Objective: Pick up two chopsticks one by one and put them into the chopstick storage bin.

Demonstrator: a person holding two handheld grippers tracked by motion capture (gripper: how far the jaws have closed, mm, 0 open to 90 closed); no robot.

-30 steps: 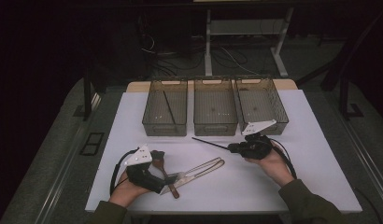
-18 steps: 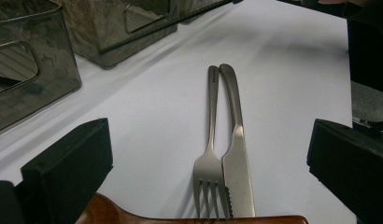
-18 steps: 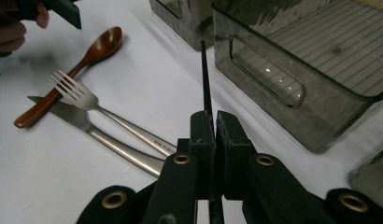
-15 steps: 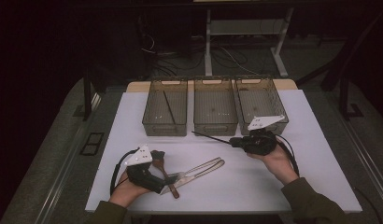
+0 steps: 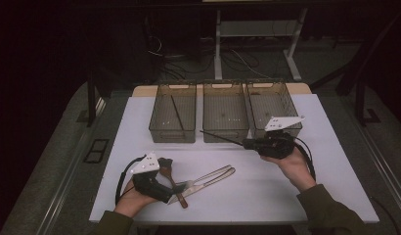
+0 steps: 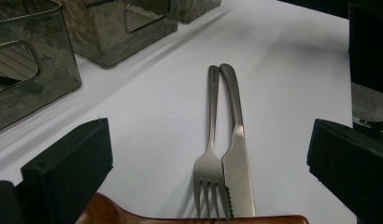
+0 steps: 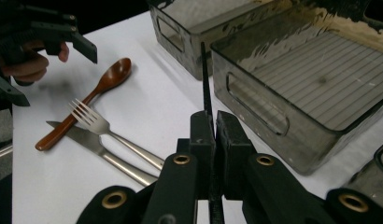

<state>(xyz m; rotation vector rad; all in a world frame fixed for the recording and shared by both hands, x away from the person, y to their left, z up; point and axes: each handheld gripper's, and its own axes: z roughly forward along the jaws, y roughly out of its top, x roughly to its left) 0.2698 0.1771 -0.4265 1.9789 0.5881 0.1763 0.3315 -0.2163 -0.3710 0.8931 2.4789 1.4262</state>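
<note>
High view: fixed above the near edge of the surface [image 5: 140, 127], facing forward and down; far off, it takes in the whole white top, three bins [image 5: 225, 111] and the floor behind.
Left gripper view: rides low on the left hand-held gripper [image 5: 162, 188], close over the surface, looking along fork [image 6: 210, 154] and knife [image 6: 237, 158] toward the bins.
Right gripper view: rides on the right hand-held gripper [image 7: 214, 135], raised above the surface, facing the bins' near walls and the cutlery.
Shared ground: fork, knife, wooden spoon [image 7: 82, 105] and bin fronts appear in all three.
</note>
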